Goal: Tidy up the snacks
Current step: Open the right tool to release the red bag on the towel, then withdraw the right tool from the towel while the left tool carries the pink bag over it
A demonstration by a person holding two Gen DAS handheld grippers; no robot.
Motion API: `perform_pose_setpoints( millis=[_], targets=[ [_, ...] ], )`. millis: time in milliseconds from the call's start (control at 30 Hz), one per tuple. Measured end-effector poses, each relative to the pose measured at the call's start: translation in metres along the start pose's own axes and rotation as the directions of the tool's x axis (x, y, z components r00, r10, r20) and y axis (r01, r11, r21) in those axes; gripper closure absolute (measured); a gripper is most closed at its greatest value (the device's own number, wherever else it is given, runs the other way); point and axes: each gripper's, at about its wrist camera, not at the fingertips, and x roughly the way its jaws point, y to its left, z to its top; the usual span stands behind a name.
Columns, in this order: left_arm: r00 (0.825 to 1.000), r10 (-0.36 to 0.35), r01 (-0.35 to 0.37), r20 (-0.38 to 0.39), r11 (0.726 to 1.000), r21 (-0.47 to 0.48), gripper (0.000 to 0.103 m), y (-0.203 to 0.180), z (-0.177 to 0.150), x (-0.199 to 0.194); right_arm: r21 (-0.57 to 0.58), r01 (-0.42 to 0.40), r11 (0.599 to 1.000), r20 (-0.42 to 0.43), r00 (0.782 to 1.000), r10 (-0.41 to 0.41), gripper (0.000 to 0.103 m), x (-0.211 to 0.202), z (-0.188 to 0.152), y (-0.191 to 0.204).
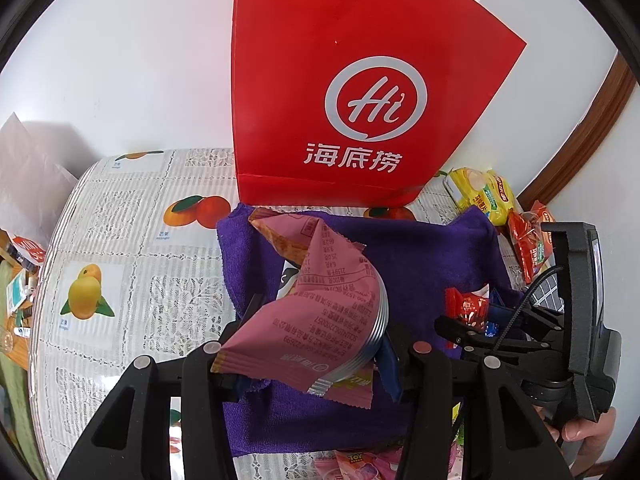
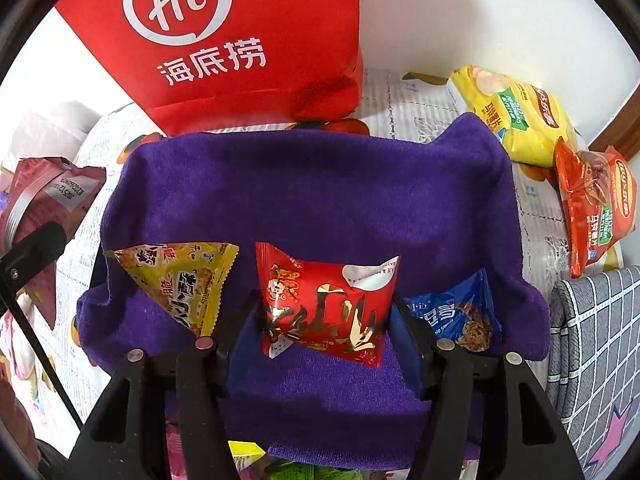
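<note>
On the purple towel (image 2: 320,188), three small packets form a row along the near edge: a yellow packet (image 2: 180,284) at its left, a red packet (image 2: 328,308) in the middle and a blue packet (image 2: 456,316) at its right.

The left tool (image 1: 316,344) is clamped on a pink packet (image 1: 320,296), held up above the left part of the towel. It is best kept still and clear until the right tool withdraws.

The right tool (image 2: 328,320) stands over the middle of the towel with its jaws fairly wide on either side of the red packet, which seems to rest on the cloth. Whether the pads still touch it I cannot tell. To finish well, I would open fully, then lift straight up, so the row is not dragged.

Beyond the towel stands a red paper bag (image 2: 248,40) on the desk (image 2: 416,104).
</note>
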Motion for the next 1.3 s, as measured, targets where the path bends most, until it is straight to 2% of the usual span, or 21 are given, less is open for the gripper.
perform_pose_setpoints(
  millis=[367,533,1300],
  targets=[
    [1.0,0.0,0.0,-0.001,1.0,0.001,0.056,0.0,0.0,0.0,-0.01,0.02,1.0,-0.018,1.0,-0.02,0.032,0.006,0.001,0.0],
    [1.0,0.0,0.0,-0.001,1.0,0.002,0.056,0.0,0.001,0.0,-0.018,0.022,1.0,-0.011,1.0,-0.022,0.024,0.005,0.001,0.002],
    [1.0,0.003,-0.003,-0.008,1.0,0.016,0.056,-0.003,-0.002,0.001,0.01,-0.018,1.0,0.097,0.995,0.017,0.024,-0.044,-0.001,0.002]
  ],
)
